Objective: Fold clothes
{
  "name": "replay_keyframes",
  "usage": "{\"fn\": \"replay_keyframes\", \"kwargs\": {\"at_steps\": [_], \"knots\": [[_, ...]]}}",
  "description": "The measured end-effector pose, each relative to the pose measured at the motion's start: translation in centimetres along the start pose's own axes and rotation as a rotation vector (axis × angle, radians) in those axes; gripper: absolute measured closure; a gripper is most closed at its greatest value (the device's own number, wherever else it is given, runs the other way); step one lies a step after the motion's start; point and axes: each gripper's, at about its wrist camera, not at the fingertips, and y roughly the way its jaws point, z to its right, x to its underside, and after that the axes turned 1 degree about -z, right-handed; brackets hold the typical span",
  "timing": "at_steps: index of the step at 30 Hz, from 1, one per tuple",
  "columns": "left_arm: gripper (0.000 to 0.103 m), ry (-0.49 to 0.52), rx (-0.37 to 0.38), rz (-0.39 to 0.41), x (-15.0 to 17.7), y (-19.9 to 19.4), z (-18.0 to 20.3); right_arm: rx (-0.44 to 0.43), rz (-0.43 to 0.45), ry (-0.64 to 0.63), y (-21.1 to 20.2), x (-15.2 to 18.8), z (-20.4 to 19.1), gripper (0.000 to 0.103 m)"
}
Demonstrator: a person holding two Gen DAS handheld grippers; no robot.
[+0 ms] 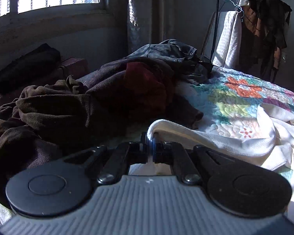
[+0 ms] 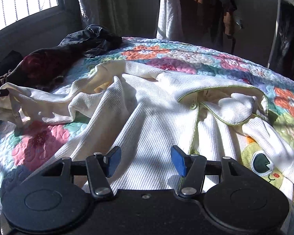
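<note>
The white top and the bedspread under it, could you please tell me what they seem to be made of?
The white top looks like a soft waffle-knit fabric, probably cotton: a fine grid texture, matte, with green piping at the collar. The bedspread seems to be quilted cloth, perhaps cotton: puffy stitched swirls over a printed floral pattern, no sheen. The exact fibre cannot be told from the look alone.

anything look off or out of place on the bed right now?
Nothing damaged or spilled. The white waffle-knit garment with green piping lies rumpled, collar flipped open and one sleeve twisted leftward, where the left gripper pinches its edge. A heap of dark unfolded clothes crowds the far side of the floral quilt.
</note>
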Motion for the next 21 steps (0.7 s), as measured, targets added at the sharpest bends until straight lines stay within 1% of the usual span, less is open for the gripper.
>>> {"fn": "replay_keyframes", "kwargs": {"at_steps": [2, 4, 6, 7, 10, 11, 13, 14, 15, 19, 21], "knots": [[0.099, -0.014, -0.072, 0.042, -1.0, -0.3, -1.8, 0.000, 0.001, -0.001, 0.0, 0.0, -0.2, 0.041], [0.099, 0.000, -0.164, 0.094, -1.7, -0.7, -2.8, -0.003, 0.002, -0.009, -0.1, 0.1, -0.5, 0.041], [0.099, -0.016, -0.201, 0.114, -2.4, -0.6, -4.0, 0.000, 0.006, -0.028, -0.2, 0.2, -0.8, 0.041], [0.099, -0.030, -0.211, 0.104, -2.6, -0.3, -4.4, 0.002, 0.007, -0.039, -0.3, 0.3, -0.9, 0.041], [0.098, -0.019, -0.222, 0.036, -2.9, 1.0, -4.1, 0.016, 0.007, -0.068, -0.3, 0.6, -1.3, 0.041], [0.095, -0.023, -0.189, 0.014, -2.7, 1.0, -3.4, 0.021, 0.007, -0.072, -0.3, 0.6, -1.2, 0.041], [0.072, -0.038, -0.097, -0.031, -2.1, 0.5, -1.9, 0.030, 0.019, -0.071, -0.6, 0.8, -1.0, 0.041], [0.050, -0.045, -0.051, -0.054, -1.8, 0.2, -1.2, 0.033, 0.029, -0.068, -0.9, 0.9, -0.8, 0.041], [0.045, -0.019, -0.011, -0.051, -1.5, -0.4, 0.1, 0.032, 0.037, -0.059, -1.2, 0.9, -0.5, 0.041], [0.045, 0.132, 0.149, -0.009, -0.8, -3.7, 5.7, 0.007, 0.071, -0.002, -3.8, 0.8, 1.7, 0.041], [0.047, 0.203, 0.260, 0.001, -1.2, -5.8, 8.5, -0.028, 0.060, 0.056, -6.0, 0.3, 3.1, 0.041]]}}
